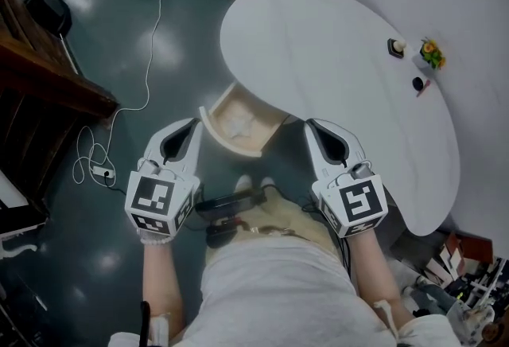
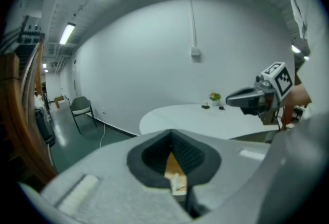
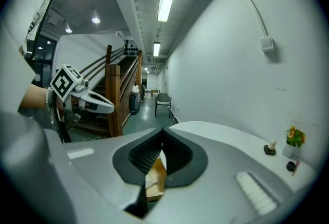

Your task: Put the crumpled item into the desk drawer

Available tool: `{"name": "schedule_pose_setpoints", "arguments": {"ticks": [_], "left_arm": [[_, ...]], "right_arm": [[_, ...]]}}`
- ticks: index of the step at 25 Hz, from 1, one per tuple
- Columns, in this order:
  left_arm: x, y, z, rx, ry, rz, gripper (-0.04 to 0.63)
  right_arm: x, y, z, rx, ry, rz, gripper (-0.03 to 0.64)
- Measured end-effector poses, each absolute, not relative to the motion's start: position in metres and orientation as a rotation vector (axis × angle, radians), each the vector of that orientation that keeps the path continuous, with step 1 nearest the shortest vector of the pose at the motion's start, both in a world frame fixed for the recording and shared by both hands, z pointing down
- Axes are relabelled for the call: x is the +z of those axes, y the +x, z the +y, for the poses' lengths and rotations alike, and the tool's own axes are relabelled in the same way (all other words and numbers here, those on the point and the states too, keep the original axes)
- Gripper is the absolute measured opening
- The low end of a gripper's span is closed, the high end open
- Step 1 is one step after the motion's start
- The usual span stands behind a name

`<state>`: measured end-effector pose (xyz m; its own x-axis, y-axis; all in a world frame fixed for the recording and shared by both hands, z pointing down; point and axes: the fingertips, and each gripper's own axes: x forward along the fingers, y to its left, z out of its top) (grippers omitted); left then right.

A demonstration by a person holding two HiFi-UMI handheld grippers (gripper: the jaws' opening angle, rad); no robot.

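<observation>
The white oval desk [image 1: 334, 59] has its wooden drawer [image 1: 213, 128] pulled open under the near edge. A crumpled white item [image 1: 239, 127] lies inside the drawer. My left gripper [image 1: 194, 123] is shut and empty, held above the drawer's left side. My right gripper [image 1: 311, 125] is also shut and empty, to the right of the drawer. In the left gripper view the closed jaws [image 2: 171, 133] frame a sliver of the drawer [image 2: 172, 165] and the crumpled item [image 2: 178, 183]. The right gripper view shows the same past its own tips [image 3: 162, 131], with the drawer [image 3: 156, 171] below.
On the desk's far right stand a small dark holder [image 1: 395, 46], a potted flower [image 1: 432, 53] and a small black object [image 1: 418, 83]. A white cable [image 1: 145, 59] runs over the floor to a power strip [image 1: 102, 173]. A wooden staircase [image 1: 48, 75] is at left.
</observation>
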<state>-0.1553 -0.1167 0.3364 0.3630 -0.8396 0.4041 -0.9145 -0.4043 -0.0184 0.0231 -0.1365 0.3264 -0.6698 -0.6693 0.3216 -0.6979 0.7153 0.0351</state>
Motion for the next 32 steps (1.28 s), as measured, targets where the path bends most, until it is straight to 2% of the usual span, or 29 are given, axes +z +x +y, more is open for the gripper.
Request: {"name": "schedule_pose_setpoints", "arguments": {"ticks": [13, 32], "left_arm": [[0.317, -0.146, -0.099, 0.435, 2.432, -1.597, -0.003], [0.32, -0.141, -0.1, 0.462, 2.45, -1.585, -0.003]], "right_arm": [[0.319, 0.02, -0.135, 0.094, 1.031, -2.628, 0.005], [0.318, 0.018, -0.133, 0.105, 1.03, -2.62, 0.005]]}}
